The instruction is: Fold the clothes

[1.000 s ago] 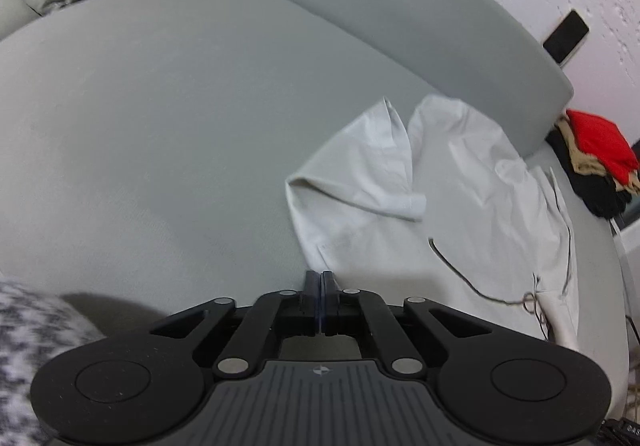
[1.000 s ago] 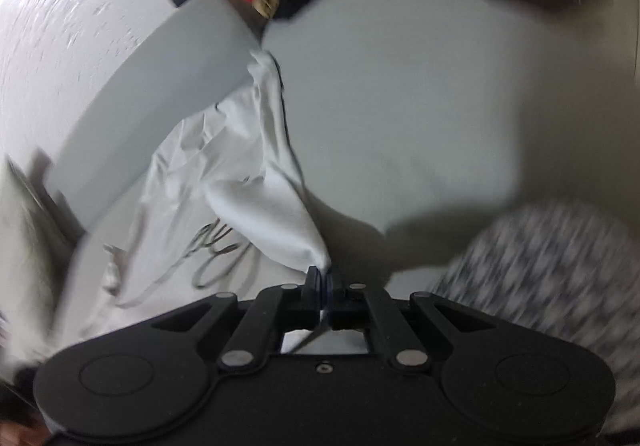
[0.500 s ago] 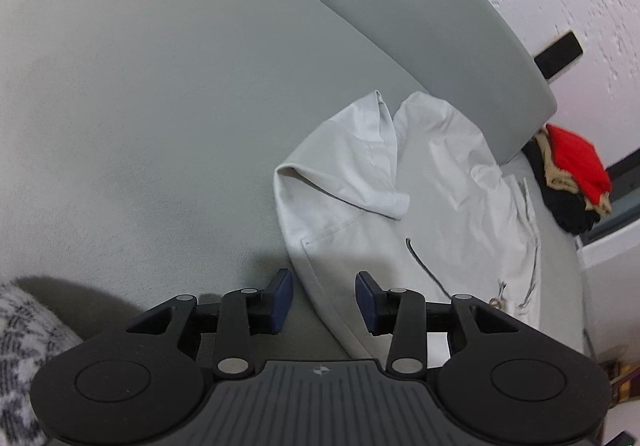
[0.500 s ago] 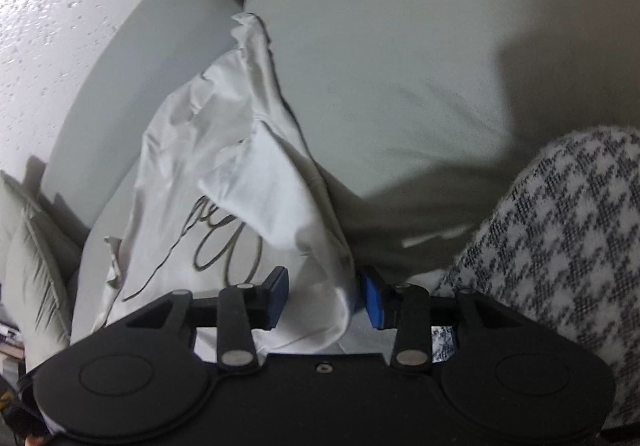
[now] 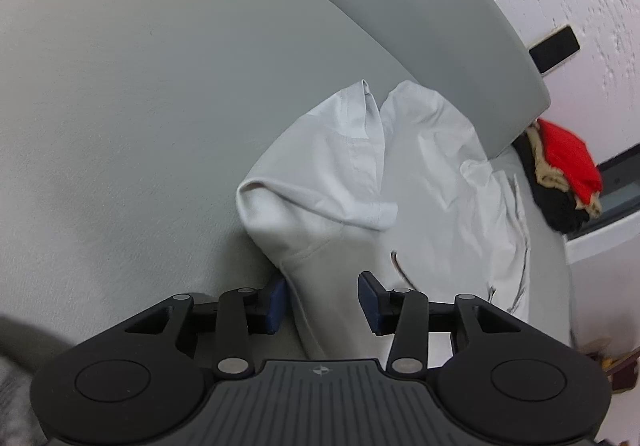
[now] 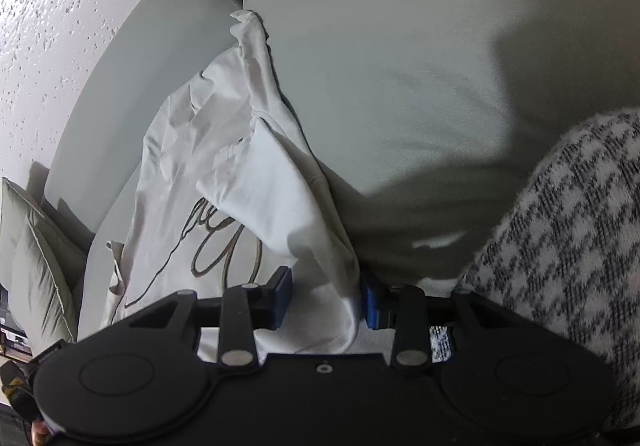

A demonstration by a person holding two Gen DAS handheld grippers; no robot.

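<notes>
The white shirt [image 5: 420, 182] lies on the grey sofa [image 5: 140, 106], both sleeves flipped in but still lumpy, so more folding seems needed; left gripper [image 5: 322, 302] and right gripper [image 6: 326, 300] are spread wide.

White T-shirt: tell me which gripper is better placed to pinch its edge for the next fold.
Probably right. The right gripper is open with the white T-shirt edge between its fingers; the left gripper, also open, straddles the hem less squarely.
</notes>
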